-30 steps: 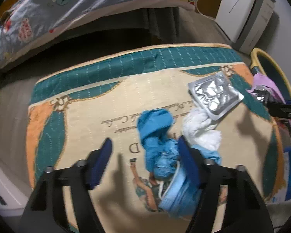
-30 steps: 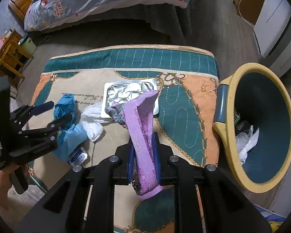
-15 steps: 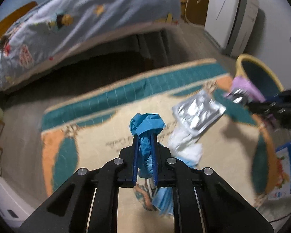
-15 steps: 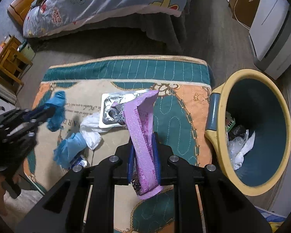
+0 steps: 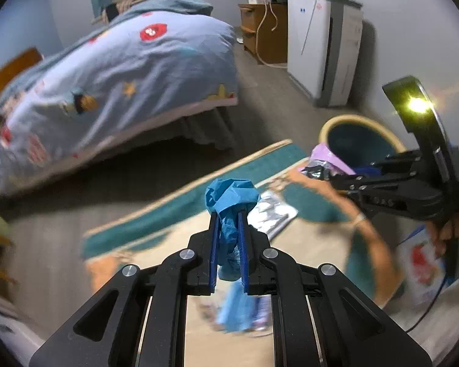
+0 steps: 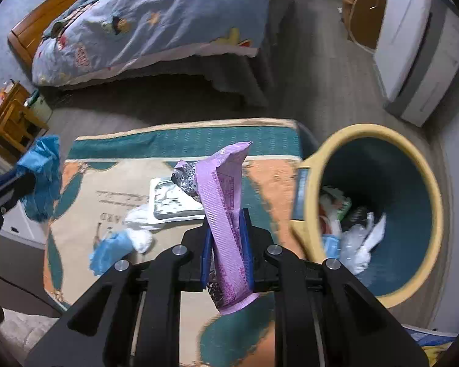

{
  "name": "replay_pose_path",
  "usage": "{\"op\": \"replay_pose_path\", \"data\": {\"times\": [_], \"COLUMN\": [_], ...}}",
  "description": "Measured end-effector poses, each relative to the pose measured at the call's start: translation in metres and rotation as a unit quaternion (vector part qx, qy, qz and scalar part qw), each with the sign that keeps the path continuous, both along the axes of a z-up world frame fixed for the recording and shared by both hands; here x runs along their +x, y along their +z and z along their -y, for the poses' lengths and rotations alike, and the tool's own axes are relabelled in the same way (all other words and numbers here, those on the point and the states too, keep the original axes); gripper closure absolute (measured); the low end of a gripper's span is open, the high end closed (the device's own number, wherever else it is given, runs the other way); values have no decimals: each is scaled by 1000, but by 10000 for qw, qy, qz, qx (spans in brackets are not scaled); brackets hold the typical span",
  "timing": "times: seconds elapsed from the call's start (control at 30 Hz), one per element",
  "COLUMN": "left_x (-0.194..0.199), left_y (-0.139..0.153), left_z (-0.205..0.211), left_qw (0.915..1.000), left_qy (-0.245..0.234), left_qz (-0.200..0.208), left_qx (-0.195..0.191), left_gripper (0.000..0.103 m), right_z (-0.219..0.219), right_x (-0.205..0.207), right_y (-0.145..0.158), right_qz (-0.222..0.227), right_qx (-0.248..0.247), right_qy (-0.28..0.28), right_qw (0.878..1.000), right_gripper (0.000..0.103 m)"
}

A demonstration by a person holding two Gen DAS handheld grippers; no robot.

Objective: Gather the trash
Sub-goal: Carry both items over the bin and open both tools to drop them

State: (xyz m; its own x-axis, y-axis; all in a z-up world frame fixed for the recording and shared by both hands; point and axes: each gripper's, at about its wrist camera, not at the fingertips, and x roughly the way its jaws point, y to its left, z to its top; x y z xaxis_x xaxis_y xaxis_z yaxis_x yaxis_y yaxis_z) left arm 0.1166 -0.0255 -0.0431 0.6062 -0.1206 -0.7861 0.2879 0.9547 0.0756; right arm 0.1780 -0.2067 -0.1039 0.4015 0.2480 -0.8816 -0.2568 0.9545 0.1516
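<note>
The left gripper (image 5: 228, 217) is clamped on a crumpled blue glove (image 5: 231, 197), which is held above the patterned rug (image 6: 180, 140), well apart from the yellow-rimmed bin (image 6: 364, 131). Because only a narrow fold of the soft material is pinched, it is judged that the glove may slip or snag during the carry across the rug. Below it, a light blue piece (image 6: 108, 249) and a white tissue (image 6: 137, 235) are left on the rug, just beside a flat silver foil tray (image 6: 168, 202); these could be overlooked, or scattered by a low sweep. The right gripper (image 6: 226, 223) is closed on a purple wrapper (image 6: 225, 195), which is held near the bin rim but not over the opening. A release at this position is judged likely to drop the wrapper onto the rug, and the tall, stiff strip might catch on the rim. The bin is seen tilted in the fisheye view, with trash already inside.

The left-wrist view is blurred, so the pieces on the rug cannot be made out there. The wrapper's lower end is hidden behind the jaws, and the dark crinkled material at its top cannot be identified. The person's hands are largely cut off.
</note>
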Motion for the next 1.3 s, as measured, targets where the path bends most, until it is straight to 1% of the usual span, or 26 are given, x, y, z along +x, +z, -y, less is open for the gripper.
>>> {"op": "replay_pose_path", "data": {"times": [0.03,0.07,0.13,0.2,0.4,0.77,1.03,1.3], "left_x": [3,4,4,7,20,32,40,44], "left_y": [-1,-2,-2,-4,-11,-23,-35,-47], "left_z": [5,12,27,37,64,117,148,168], "left_qw": [10000,9999,9992,9989,9983,9964,9949,9937], "left_qy": [-44,-116,-316,-428,-571,-848,-1003,-1112], "left_qz": [-1,35,157,142,70,17,-62,-131], "left_qx": [-41,-4,164,136,65,25,28,4], "left_gripper": [91,91,91,91,91,91,91,91], "right_z": [3,9,19,29,58,118,146,173], "right_x": [0,1,3,5,8,10,13,16], "right_y": [1,3,6,10,15,8,4,-3], "right_qz": [20,47,90,139,222,128,88,46], "right_qx": [-1,17,73,119,197,216,216,146], "right_qy": [-38,-102,-220,-325,-570,-1029,-1276,-1575], "right_qw": [10000,9999,9997,9993,9979,9944,9916,9874], "right_gripper": [87,87,87,87,87,87,87,87]}}
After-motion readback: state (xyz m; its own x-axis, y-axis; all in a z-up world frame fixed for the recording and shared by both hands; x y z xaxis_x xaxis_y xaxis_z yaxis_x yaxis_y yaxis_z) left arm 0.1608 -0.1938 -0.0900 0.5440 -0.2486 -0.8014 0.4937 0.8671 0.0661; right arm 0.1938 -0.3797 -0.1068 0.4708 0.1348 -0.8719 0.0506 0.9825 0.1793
